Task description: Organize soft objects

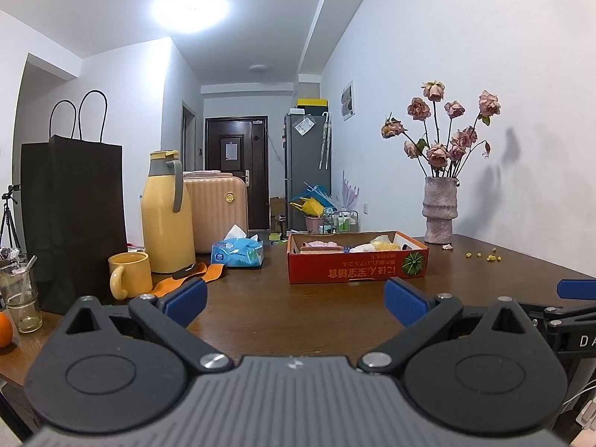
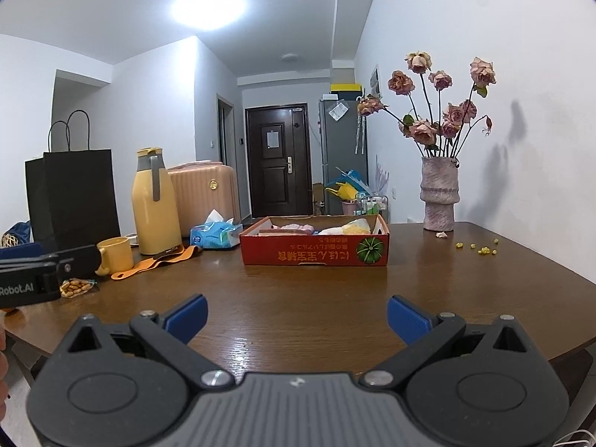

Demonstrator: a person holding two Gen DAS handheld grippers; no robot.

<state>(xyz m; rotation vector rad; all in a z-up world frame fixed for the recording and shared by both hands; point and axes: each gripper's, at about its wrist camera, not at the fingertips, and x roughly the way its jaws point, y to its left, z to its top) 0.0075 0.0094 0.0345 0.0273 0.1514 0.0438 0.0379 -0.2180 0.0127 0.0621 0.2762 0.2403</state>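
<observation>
A shallow red cardboard box [image 1: 357, 266] [image 2: 314, 251] sits mid-table with soft pink, white and yellow items [image 1: 380, 244] [image 2: 346, 227] inside it. An orange and black strap [image 1: 193, 273] [image 2: 156, 262] lies flat by the yellow jug. A blue tissue pack [image 1: 237, 252] [image 2: 216, 235] rests left of the box. My left gripper [image 1: 296, 301] is open over bare wood, well short of the box. My right gripper [image 2: 297, 316] is open too, with nothing between its blue pads [image 2: 188, 316].
On the left stand a black paper bag [image 1: 72, 216], a yellow jug [image 1: 165, 216], a yellow mug [image 1: 130, 273], a glass [image 1: 20, 298] and an orange [image 1: 4, 329]. A snack packet [image 2: 76, 286] lies near the left edge. A vase of dried roses [image 1: 439, 208] and yellow crumbs [image 2: 480, 247] sit right.
</observation>
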